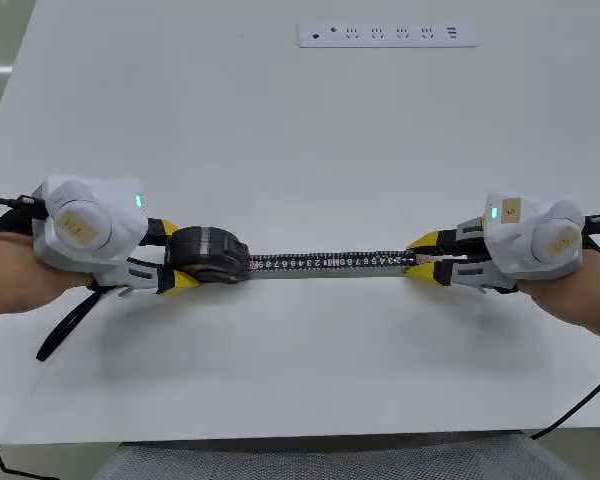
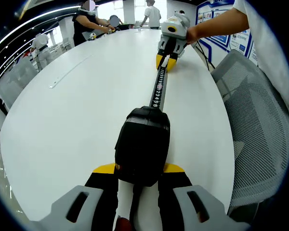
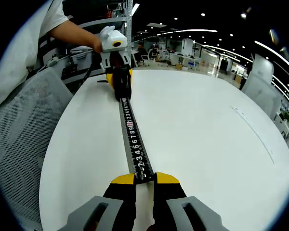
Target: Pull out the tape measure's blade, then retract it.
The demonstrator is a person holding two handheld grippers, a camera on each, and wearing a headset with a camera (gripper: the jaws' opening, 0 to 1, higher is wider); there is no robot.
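Note:
A black tape measure case (image 1: 208,254) rests on the white table (image 1: 300,140), held between the yellow-tipped jaws of my left gripper (image 1: 178,257). In the left gripper view the case (image 2: 143,144) sits between the jaws of my left gripper (image 2: 139,168). Its blade (image 1: 330,262) runs out to the right, dark with white numbers. My right gripper (image 1: 427,257) is shut on the blade's end. In the right gripper view the blade (image 3: 133,144) leads from my right gripper (image 3: 144,179) back to the case (image 3: 122,82). The far right gripper (image 2: 166,60) also appears in the left gripper view.
A white power strip (image 1: 387,34) lies at the table's far edge. A black cable (image 1: 65,325) trails from the left gripper, another cable (image 1: 580,400) from the right. A grey mesh chair (image 2: 250,125) stands beside the table. People stand at the far end (image 2: 94,19).

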